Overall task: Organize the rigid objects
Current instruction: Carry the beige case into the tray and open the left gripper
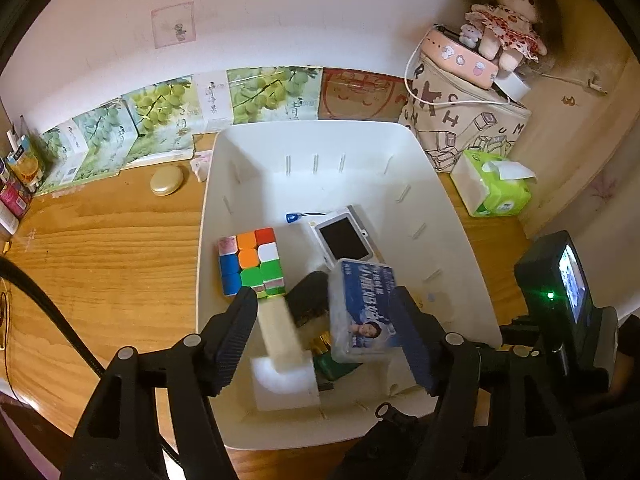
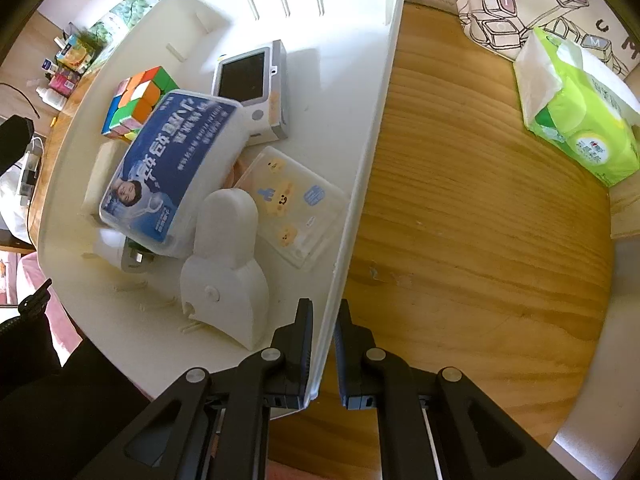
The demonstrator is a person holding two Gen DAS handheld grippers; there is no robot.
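The right gripper (image 2: 323, 354) pinches the white bin's (image 2: 360, 184) rim, probably to steady it on the table (image 2: 480, 240), while the left gripper (image 1: 328, 320), spread wide (nothing between its pads), hovers over the blue-labelled box (image 1: 362, 312) lying inside.

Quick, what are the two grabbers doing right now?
Left hand-held gripper: open over the bin, holding nothing.
Right hand-held gripper: closed on the bin's wall.
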